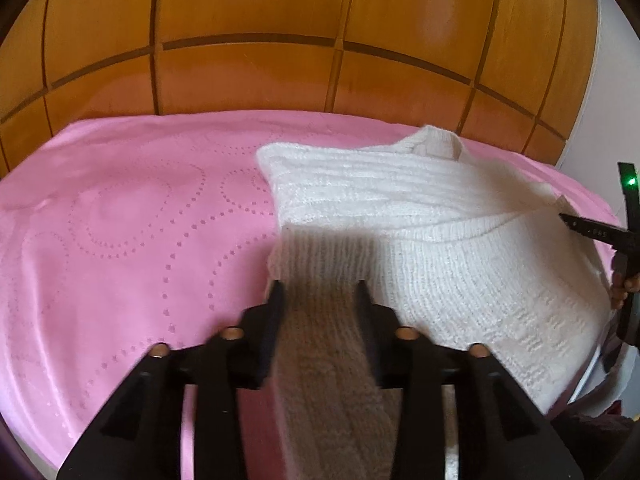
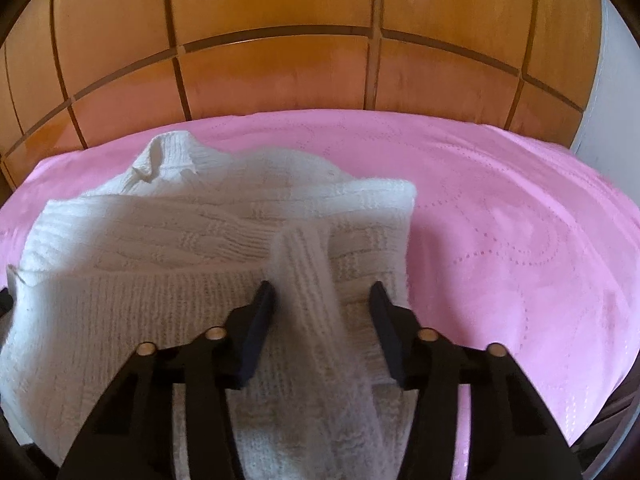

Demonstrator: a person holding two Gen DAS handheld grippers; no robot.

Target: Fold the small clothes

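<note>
We see a white knitted sweater [image 1: 420,216] lying on a pink bedspread [image 1: 120,220], its collar toward the wooden headboard [image 1: 248,76]. Our left claw [image 1: 318,292] has its jaws standing apart with a ribbed sleeve [image 1: 320,320] running between them, and whether the fingers [image 1: 276,300] actually press the knit we cannot tell. Our right claw [image 2: 320,296] is spread wide over the sweater, another knitted strip [image 2: 312,280] passing loosely between its jaws with clear gaps on both sides.
</note>
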